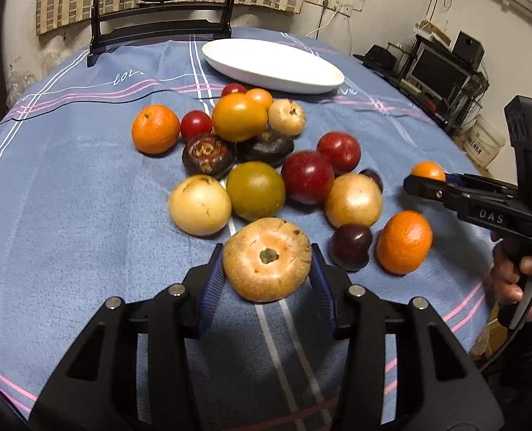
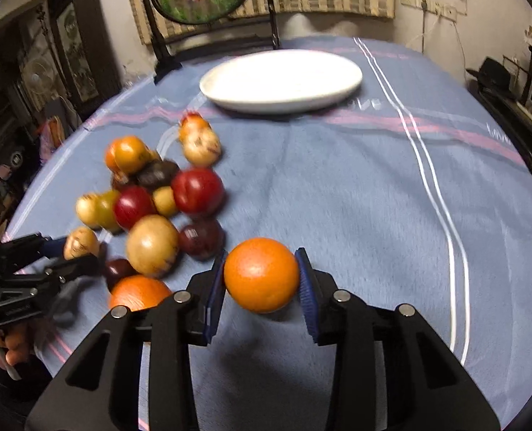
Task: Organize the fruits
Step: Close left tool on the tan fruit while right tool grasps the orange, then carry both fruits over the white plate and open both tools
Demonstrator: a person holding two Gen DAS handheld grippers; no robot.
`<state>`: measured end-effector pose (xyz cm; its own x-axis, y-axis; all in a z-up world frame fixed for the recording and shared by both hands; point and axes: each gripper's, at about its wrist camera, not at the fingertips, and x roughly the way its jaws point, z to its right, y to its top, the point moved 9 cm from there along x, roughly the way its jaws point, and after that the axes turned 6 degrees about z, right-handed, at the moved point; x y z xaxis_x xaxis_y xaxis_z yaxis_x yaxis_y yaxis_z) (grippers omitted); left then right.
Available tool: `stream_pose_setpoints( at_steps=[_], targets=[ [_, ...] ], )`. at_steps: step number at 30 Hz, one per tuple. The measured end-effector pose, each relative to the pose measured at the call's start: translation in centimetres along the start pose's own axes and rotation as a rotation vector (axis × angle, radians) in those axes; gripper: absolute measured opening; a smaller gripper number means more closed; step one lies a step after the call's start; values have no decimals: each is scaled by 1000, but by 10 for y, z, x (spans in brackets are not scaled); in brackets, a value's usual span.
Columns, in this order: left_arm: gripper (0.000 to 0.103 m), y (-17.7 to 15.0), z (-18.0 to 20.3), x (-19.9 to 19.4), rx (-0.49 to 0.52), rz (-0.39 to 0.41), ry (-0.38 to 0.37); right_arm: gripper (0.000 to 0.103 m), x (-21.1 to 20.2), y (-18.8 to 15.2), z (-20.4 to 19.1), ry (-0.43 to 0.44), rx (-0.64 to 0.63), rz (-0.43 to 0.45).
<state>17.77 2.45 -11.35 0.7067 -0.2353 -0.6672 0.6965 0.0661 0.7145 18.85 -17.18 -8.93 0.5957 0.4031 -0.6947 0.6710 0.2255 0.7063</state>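
Observation:
My left gripper is shut on a tan round fruit, its stem end facing the camera, at the near edge of a fruit pile. The pile holds oranges, red plums, tan and dark fruits on the blue cloth. My right gripper is shut on a small orange, held slightly above the cloth to the right of the pile. In the left wrist view the right gripper shows at the right with that orange. The left gripper and its tan fruit show at the right wrist view's left. A white oval plate lies empty behind the pile.
A dark stand with a round embroidered screen sits at the table's far edge. Another orange and a dark plum lie close to the right gripper. A hand grips the right tool. Bare cloth stretches right of the pile.

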Motion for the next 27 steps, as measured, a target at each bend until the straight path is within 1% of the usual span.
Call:
stream_pose_setpoints(
  at_steps=[3, 6, 8, 9, 11, 12, 14, 15, 19, 23, 25, 27],
  targets=[
    [46, 16, 2, -8, 9, 19, -29, 38, -4, 24, -3, 25, -1, 50],
    [46, 40, 4, -11, 34, 39, -40, 38, -1, 61, 2, 65, 40, 124],
    [46, 68, 6, -9, 58, 60, -41, 38, 10, 91, 12, 56, 71, 180],
    [46, 79, 6, -7, 68, 68, -38, 38, 16, 102, 18, 51, 79, 196],
    [47, 113, 6, 4, 92, 92, -22, 38, 36, 127, 29, 32, 99, 231],
    [47, 134, 5, 16, 98, 95, -16, 38, 47, 136, 35, 19, 104, 241],
    [47, 160, 4, 38, 98, 86, -7, 38, 76, 151, 45, -6, 102, 218],
    [47, 176, 2, 58, 87, 65, -3, 38, 95, 156, 53, -20, 114, 184],
    [47, 209, -7, 122, 34, -24, 4, 38, 137, 163, 64, -18, 134, 98],
    [47, 225, -15, 177, 14, -101, 63, 38, 159, 170, 65, -30, 96, 63],
    [47, 227, -20, 198, -6, -143, 79, 38, 167, 173, 63, -51, 52, 52],
    [47, 226, -24, 210, -13, -169, 84, 38, 172, 172, 63, -58, 32, 36]
  ],
)
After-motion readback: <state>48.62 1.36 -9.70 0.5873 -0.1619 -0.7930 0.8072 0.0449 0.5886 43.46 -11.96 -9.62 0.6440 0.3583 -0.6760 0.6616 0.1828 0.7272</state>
